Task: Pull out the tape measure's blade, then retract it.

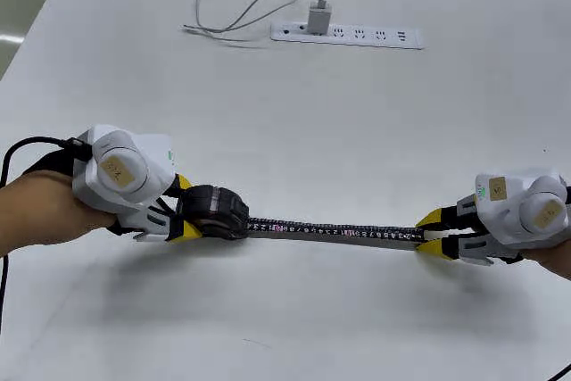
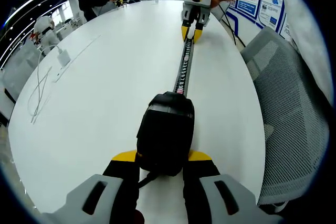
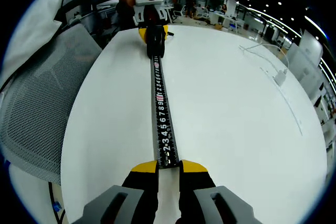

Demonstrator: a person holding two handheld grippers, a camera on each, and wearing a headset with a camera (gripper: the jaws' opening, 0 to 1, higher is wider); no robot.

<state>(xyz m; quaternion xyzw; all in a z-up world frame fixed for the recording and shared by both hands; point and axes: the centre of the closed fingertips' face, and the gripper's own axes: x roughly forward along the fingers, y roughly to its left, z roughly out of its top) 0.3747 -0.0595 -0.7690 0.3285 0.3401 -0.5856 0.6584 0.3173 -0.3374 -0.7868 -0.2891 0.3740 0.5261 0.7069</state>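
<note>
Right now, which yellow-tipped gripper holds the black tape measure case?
The left gripper, around the black case; the right gripper pinches the dark numbered blade instead.

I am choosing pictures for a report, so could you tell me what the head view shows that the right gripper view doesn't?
The head view adds the row of sockets on the power strip. The right gripper view adds a mesh chair and the office behind. Both share the tape measure in the left tongs, its blade reaching the right tongs.
</note>
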